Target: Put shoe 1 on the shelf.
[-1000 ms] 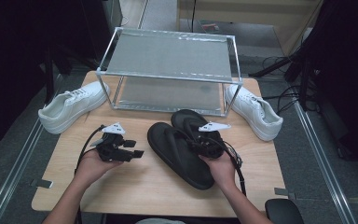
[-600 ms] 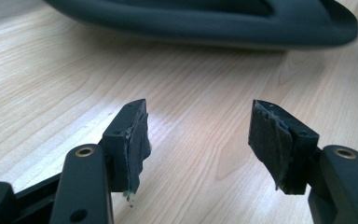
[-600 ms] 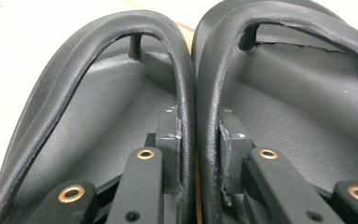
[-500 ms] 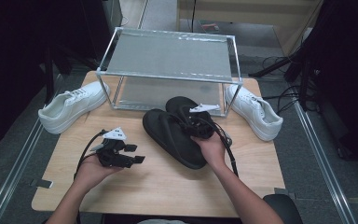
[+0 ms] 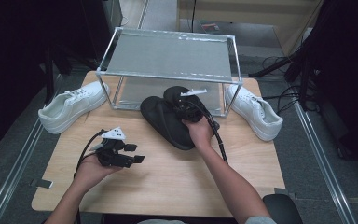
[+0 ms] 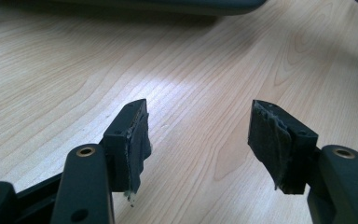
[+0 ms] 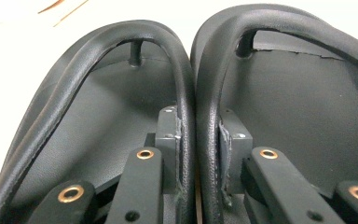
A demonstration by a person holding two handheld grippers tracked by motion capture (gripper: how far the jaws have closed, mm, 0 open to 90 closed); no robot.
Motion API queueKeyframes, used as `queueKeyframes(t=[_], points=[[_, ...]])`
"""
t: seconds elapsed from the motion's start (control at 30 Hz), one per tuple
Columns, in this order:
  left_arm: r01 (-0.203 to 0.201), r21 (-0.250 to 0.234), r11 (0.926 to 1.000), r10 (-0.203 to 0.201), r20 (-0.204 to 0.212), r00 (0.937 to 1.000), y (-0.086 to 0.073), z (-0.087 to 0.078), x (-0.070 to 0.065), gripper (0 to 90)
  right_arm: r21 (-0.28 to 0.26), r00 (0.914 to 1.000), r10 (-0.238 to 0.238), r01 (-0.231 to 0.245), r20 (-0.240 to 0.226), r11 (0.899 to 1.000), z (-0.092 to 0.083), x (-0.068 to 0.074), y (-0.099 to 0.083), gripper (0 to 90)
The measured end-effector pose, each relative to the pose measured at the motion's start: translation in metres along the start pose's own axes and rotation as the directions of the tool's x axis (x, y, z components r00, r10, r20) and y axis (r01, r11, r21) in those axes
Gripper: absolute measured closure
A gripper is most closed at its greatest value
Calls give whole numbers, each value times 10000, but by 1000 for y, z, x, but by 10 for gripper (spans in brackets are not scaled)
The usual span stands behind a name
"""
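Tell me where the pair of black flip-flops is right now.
In the high view the black flip-flops lie mid-table at the open front of the metal rack, their inner straps pinched in the right gripper, with the right white sneaker beside them.

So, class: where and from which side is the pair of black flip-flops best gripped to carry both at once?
Grip the two inner straps where they lie side by side, coming in from the heel end along the soles. The right hand-held gripper does this: its pads clamp both straps together, so one pinch carries the black flip-flops.
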State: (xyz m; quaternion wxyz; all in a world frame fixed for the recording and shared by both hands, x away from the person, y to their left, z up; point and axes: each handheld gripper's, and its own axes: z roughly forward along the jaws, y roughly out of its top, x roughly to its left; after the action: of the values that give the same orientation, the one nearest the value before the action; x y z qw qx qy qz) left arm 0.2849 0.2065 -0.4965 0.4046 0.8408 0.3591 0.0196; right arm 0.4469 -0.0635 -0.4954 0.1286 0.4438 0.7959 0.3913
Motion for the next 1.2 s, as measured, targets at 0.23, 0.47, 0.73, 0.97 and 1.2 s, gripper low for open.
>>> queueKeyframes(t=[0.23,0.47,0.73,0.97,1.2], points=[[-13,-37,10000,13,56,10000,0,0,0,385,-286,9982,439,-427,416,9987,13,-3,0,747],[-26,-63,10000,26,70,10000,1,0,-1,385,-458,9936,945,-918,620,9947,19,-10,5,748],[-6,-73,10000,7,107,9999,1,0,0,386,-681,9896,1188,-1134,816,9912,26,-17,7,743],[38,-50,10000,-38,69,10000,1,0,1,385,-739,9899,1247,-1198,667,9901,26,-17,8,658],[97,-92,9999,-96,77,9999,0,0,2,386,-645,9908,1344,-1332,157,9890,22,-19,7,540]])
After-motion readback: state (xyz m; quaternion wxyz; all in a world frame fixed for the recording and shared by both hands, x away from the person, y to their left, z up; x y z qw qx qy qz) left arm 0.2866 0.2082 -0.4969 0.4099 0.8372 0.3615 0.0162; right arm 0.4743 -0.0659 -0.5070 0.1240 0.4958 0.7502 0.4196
